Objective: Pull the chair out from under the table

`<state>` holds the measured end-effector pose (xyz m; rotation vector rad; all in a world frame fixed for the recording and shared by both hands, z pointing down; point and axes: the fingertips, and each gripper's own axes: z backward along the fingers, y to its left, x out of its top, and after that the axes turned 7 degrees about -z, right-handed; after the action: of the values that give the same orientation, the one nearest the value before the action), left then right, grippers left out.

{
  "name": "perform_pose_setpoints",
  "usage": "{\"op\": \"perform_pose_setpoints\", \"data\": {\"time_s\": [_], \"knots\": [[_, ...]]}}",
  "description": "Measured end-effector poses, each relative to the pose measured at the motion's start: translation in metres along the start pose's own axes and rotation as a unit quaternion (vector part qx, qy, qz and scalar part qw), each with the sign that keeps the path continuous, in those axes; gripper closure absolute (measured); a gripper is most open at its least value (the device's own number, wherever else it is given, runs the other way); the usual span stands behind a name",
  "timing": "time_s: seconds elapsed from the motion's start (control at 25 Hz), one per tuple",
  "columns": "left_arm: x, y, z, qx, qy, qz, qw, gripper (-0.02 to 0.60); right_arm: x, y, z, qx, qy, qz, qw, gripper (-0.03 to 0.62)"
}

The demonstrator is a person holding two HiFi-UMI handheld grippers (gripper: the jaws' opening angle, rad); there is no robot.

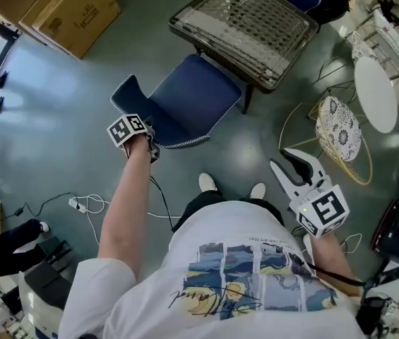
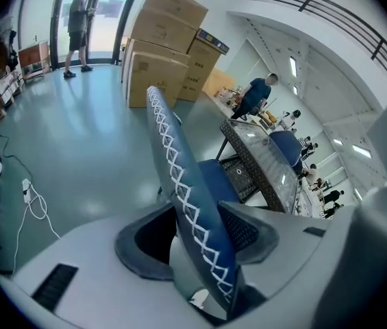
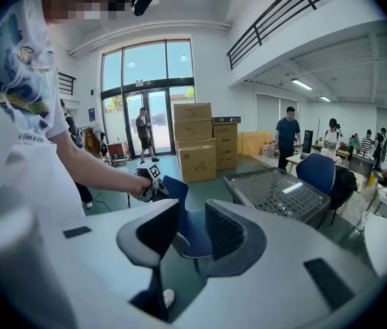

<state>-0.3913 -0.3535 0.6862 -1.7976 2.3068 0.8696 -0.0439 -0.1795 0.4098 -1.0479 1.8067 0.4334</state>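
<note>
Left gripper (image 1: pixel 146 140) straddles chair (image 1: pixel 192 97) backrest, jaws spread; clamp firmly, pull straight back. Right gripper (image 1: pixel 289 162) spread, empty.

The grey floor (image 1: pixel 58 119) under me carries the blue chair (image 1: pixel 185 101), the table (image 1: pixel 255 20) beyond it, cardboard boxes (image 1: pixel 72 9) far left, a power strip (image 1: pixel 74 203) near left.

Open floor (image 1: pixel 58 119) behind the chair (image 1: pixel 185 104) (table (image 1: pixel 245 27) blocks its front).
</note>
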Motion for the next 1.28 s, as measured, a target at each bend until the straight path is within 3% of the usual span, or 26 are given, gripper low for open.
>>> {"op": "perform_pose_setpoints", "data": {"time_s": [0.24,0.52,1.0,1.28], "knots": [[0.002,0.001,0.004,0.021,-0.029,0.063,0.9974,0.460,0.004,0.007,-0.008,0.016,0.005,0.001,1.000,0.493],[-0.010,0.015,0.016,0.021,-0.058,0.131,0.9894,0.485,-0.005,0.009,-0.002,0.022,0.014,0.003,1.000,0.494],[-0.063,0.068,0.068,0.044,-0.068,0.157,0.9843,0.494,-0.012,0.011,-0.014,0.078,0.025,0.019,0.996,0.493],[-0.093,0.126,0.113,0.057,-0.077,0.173,0.9803,0.494,-0.003,0.056,-0.045,0.134,0.034,0.046,0.989,0.493]]}}
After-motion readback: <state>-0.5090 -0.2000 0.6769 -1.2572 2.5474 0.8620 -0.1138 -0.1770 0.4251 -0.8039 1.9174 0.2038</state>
